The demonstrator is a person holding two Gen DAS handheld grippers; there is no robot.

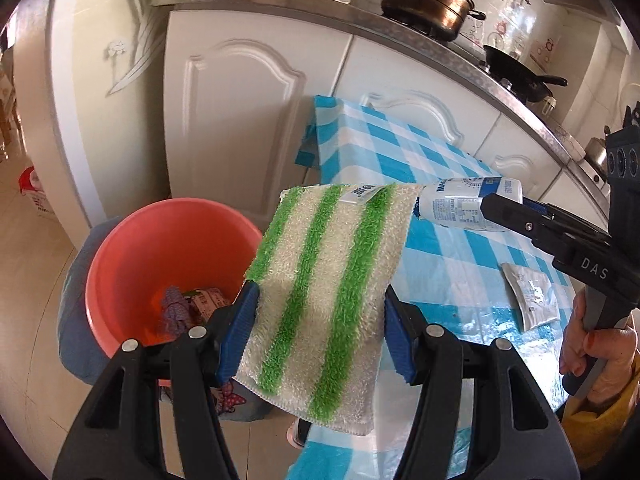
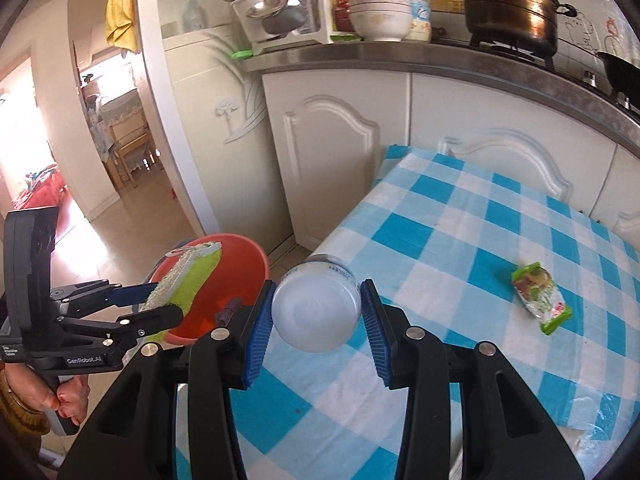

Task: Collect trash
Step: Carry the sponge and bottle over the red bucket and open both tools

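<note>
Two grippers work beside a low table (image 2: 500, 240) under a blue-and-white checked cloth, which fills the right half of both views and stands against white kitchen cabinets (image 2: 332, 152); a steel counter along the top carries a lidded brass-coloured pot (image 2: 512, 4), stacked bowls (image 2: 380, 16) and a black pan (image 1: 516, 72); a coral-red basin (image 1: 168, 264) sits on the floor at the lower left, off the table's corner, with scraps of packaging lying in its bottom; the left gripper (image 1: 320, 324), low centre in its own view, is clenched on a green-and-cream striped cloth (image 1: 328, 292) that hangs partly over the basin's rim; the right gripper (image 2: 316, 312) reaches level over the table edge, its blue pads pressed to a white plastic bottle (image 2: 316, 308) with blue print, seen base-on; a silver sachet (image 1: 530, 296) and a green snack wrapper (image 2: 542, 296) lie flat on the table.
</note>
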